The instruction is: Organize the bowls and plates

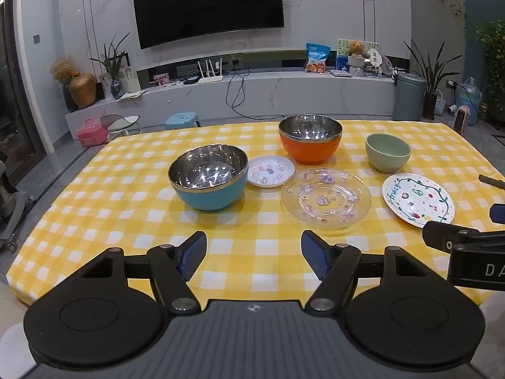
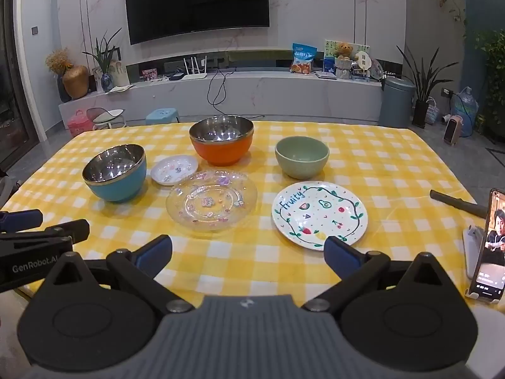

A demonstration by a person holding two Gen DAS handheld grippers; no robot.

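Yellow-checked cloth covers the counter (image 1: pixel 126 189); nothing is sorted yet. All six pieces sit apart, none nested or stacked.

Left gripper (image 1: pixel 254 254): jaws wide apart, nothing between them, hovering over bare cloth. Ahead and left of its jaws is the blue bowl (image 1: pixel 208 178), steel-lined. Just beyond that, touching or nearly touching its rim, is the small white plate (image 1: pixel 270 170). Ahead and right of the jaws is the clear glass plate (image 1: pixel 326 199). Farther out are the orange bowl (image 1: pixel 311 139) and the green bowl (image 1: pixel 387 152).

Right gripper (image 2: pixel 247 252): jaws spread wide too, empty. The painted plate (image 2: pixel 319 214) lies just ahead of its right jaw, with the jaw tip overlapping the plate's near rim in view; I cannot tell whether they touch.

Judgement: task at the start. Left to do is all of it, probably three bowls nested and three plates stacked. Glass plate and painted plate are the nearest picks.

View differences:
- Right wrist view shows a phone (image 2: pixel 489 243) on a stand, right of its jaws, and a dark stick (image 2: pixel 457 203) fully; left wrist view catches only the stick's end.
- Right wrist view shows the painted plate whole; in the left view the other gripper cuts its near edge.
- Left wrist view shows more floor on the left, with a chair base.
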